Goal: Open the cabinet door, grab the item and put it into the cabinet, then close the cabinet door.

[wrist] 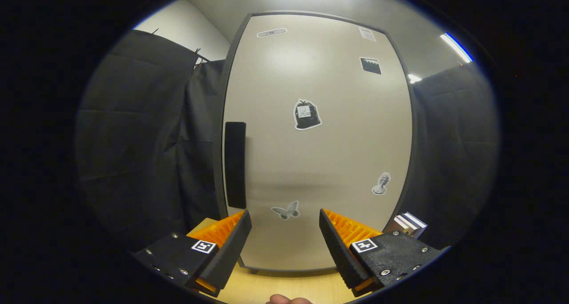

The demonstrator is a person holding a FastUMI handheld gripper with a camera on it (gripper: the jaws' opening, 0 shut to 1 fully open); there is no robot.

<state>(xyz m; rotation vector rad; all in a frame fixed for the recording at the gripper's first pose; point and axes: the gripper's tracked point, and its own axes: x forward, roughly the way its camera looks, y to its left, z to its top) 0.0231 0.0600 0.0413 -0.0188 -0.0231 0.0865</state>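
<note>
Facing a closed cabinet door [320, 162], pale and glossy, standing on a light wooden table [284, 286] straight ahead of the gripper [284, 233]. Dark vertical handle [235, 164] set along the door's left edge, just above and slightly beyond the left finger's tip. Door shut flush in its dark frame, no gap visible along either side.

Jaws spread wide, released, holding nothing; bare door surface and a strip of table showing in the gap between them. Neither finger touching the door or the handle, as far as can be told.

Several stickers on the door: a butterfly sticker [285, 210] low down, just above the gap between the fingertips; a dark bag-shaped sticker [306, 114] near the middle; a small bust sticker [381, 183] toward the right edge, above the right finger; a dark rectangular sticker [370, 66] and a pale one [367, 34] near the top right; an oval sticker [271, 32] at the top left.

A small stack of flat, book-like items [410, 224] beside the cabinet's lower right corner, just beyond the right finger and partly hidden by it; exact kind hard to tell.

Black cloth [133, 139] hanging on both sides of the cabinet. A fingertip [284, 300] of the person just visible at the near edge of the table, between the fingers.
</note>
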